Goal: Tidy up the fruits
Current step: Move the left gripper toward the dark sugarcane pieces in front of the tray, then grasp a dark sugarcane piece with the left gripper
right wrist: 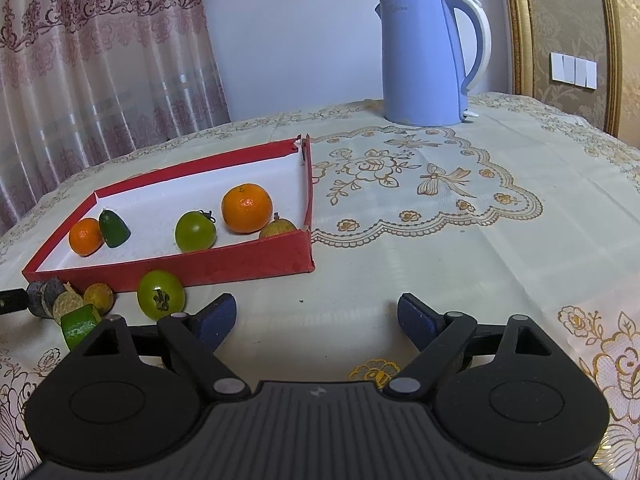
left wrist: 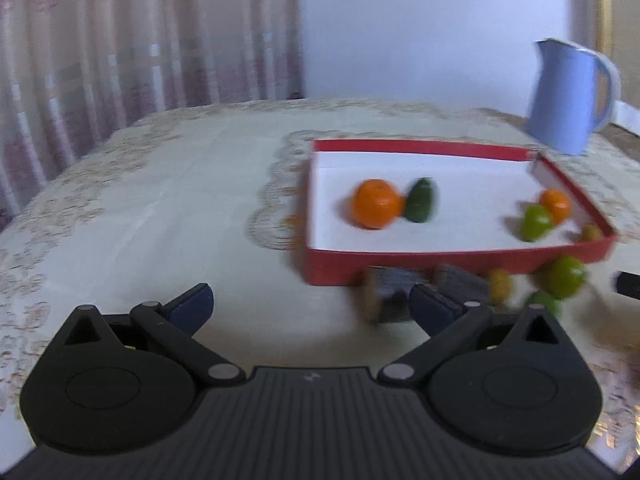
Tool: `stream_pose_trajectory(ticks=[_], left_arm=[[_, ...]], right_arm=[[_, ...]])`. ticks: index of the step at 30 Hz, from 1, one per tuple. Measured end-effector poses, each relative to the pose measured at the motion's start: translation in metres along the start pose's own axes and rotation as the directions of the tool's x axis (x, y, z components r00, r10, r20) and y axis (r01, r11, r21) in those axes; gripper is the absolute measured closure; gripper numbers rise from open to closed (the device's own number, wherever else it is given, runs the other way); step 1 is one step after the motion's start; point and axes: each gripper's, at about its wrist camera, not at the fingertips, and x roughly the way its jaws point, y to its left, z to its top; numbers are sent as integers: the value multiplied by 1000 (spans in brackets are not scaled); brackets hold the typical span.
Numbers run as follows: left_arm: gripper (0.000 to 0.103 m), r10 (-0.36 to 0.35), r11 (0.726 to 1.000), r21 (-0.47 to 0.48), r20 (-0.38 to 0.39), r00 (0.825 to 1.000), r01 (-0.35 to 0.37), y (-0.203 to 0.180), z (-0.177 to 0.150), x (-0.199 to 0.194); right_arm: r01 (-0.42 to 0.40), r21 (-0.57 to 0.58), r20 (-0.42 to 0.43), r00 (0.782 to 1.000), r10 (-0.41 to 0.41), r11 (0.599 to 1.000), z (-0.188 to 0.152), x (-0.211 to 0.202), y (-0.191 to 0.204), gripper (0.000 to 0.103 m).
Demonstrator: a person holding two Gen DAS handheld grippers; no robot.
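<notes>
A red tray with a white floor [right wrist: 248, 264] [left wrist: 440, 264] holds two oranges [right wrist: 247, 208] [right wrist: 85, 236], a dark green fruit [right wrist: 114, 229], a green tomato-like fruit [right wrist: 195, 231] and a small brown fruit [right wrist: 277, 229]. In front of it on the cloth lie a green fruit [right wrist: 161, 294], a small yellow-brown fruit [right wrist: 99, 298], a lime-green piece [right wrist: 80, 326] and dark grey pieces [right wrist: 44, 300]. My left gripper [left wrist: 310, 304] is open and empty, left of these loose fruits [left wrist: 564, 278]. My right gripper [right wrist: 316, 316] is open and empty, right of the green fruit.
A blue electric kettle [right wrist: 424, 60] stands at the back of the table, behind the tray's right side. An embroidered cream tablecloth [right wrist: 440, 200] covers the table. A curtain [right wrist: 100, 60] hangs behind on the left. A dark object [left wrist: 628, 285] pokes in at the right edge of the left wrist view.
</notes>
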Motion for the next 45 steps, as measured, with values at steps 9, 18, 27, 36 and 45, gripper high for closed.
stream_pose_trajectory(ticks=[9,18,27,36,45], left_arm=[[12,-22,989,146,-6,1000,23,-34,-10,9],[20,-76,984,157,-22,997,79,-36,-13,21],[50,-143,976,164,-23,989,145,-29,-15,15],[50,-93,987,129,-29,995,96,-30,-8,24],[69,-103,988,114,-39,994,106,-33,-4,29]], right_arm=[[-1,5,1,1000,1,1000,-1,-1,-1,15],[0,5,1,1000,0,1000,0,-1,-2,15],[-2,11,1,1000,2,1000,0,0,-2,14],[-2,11,0,1000,2,1000,0,0,-2,14],[-3,11,0,1000,3,1000,0,0,-2,14]])
